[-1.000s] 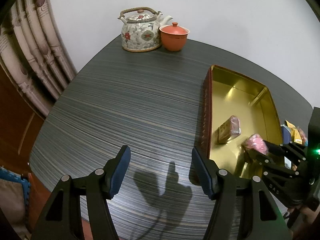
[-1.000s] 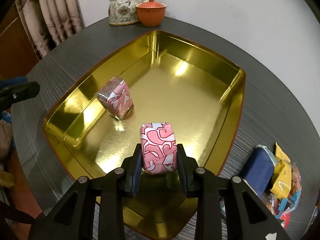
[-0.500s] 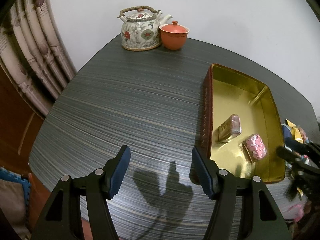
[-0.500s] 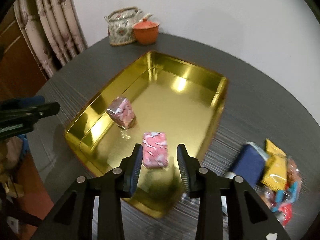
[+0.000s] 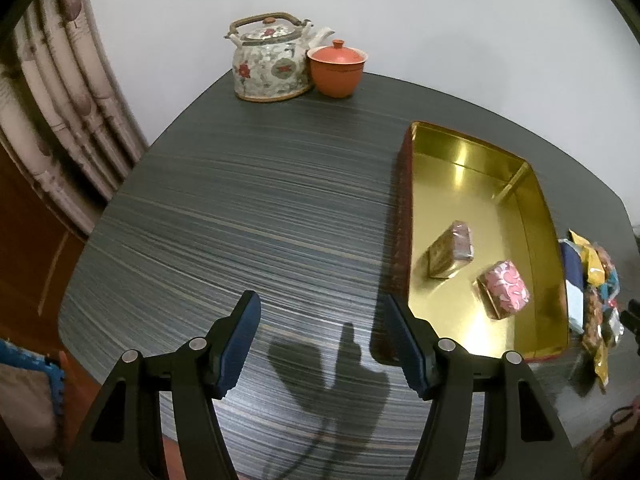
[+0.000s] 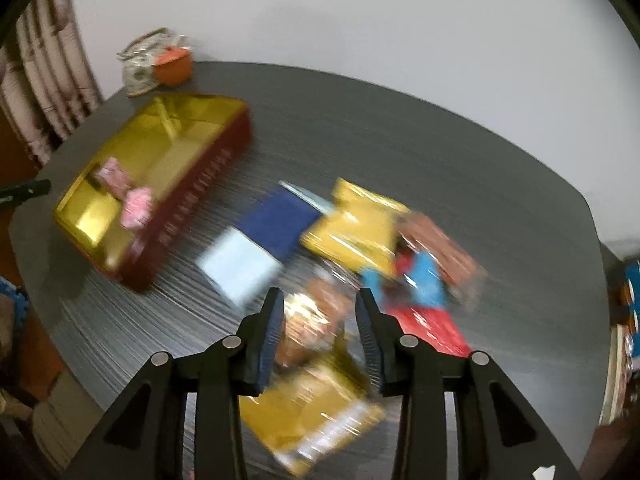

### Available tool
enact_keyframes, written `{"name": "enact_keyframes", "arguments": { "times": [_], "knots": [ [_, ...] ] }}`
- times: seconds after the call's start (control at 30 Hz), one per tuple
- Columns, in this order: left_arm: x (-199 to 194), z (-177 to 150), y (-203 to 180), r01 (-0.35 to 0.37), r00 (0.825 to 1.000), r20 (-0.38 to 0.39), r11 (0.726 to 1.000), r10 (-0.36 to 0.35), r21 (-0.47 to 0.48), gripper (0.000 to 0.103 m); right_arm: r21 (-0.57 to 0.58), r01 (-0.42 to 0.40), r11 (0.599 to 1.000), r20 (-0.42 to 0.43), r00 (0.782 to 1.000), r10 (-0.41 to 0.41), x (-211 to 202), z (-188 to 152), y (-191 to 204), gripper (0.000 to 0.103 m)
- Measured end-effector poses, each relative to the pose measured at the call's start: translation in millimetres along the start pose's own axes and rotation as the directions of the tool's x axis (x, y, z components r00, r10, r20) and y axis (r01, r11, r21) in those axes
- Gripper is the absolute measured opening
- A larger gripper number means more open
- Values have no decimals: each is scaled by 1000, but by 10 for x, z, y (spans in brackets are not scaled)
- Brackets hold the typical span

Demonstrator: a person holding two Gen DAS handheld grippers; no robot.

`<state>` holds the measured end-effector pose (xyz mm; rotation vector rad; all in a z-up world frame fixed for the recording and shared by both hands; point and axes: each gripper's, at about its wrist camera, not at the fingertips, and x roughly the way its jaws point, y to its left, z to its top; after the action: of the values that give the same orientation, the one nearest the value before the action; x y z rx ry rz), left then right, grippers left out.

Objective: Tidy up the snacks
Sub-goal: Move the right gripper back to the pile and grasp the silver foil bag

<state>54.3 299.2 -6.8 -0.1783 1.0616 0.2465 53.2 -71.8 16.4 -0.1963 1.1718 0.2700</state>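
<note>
The loose snack packets (image 6: 352, 220) lay heaped on the striped dark surface (image 5: 240, 208) beside the gold tin (image 5: 544, 216), which held two wrapped blocks (image 5: 504, 288). Crinkly foil looked light and slippery, best pinched at a sealed edge. The right gripper (image 6: 318, 320) was opening, empty, over them; the left gripper (image 5: 320, 332) hung spread.

Right wrist view is motion-blurred: snack packets (image 6: 352, 236) smear together, labels unreadable. Left wrist view crams the snack pile (image 5: 592, 292) against the right edge, with the packets overlapping and the right gripper (image 5: 634, 316) cut off.
</note>
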Motion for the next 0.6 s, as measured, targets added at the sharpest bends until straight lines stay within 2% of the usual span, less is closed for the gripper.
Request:
{"name": "enact_keyframes", "arguments": {
  "times": [0.1,0.3,0.4,0.6],
  "knots": [
    [-11,-12,-82,-7,1000,8,1000,7,30,65,-3,9,1000,-16,1000,-9,-7,-159,-200,41],
    [-24,-21,-250,42,999,-4,997,-41,65,65,-32,-14,999,-31,999,13,12,-374,-430,41],
    [-70,-39,-375,72,997,-17,994,-71,86,65,-50,-49,998,-34,998,47,75,-385,-456,43],
    [-186,-47,-775,87,996,-33,981,-83,171,65,-80,-74,994,-42,997,70,218,-416,-410,44]
  ]
}}
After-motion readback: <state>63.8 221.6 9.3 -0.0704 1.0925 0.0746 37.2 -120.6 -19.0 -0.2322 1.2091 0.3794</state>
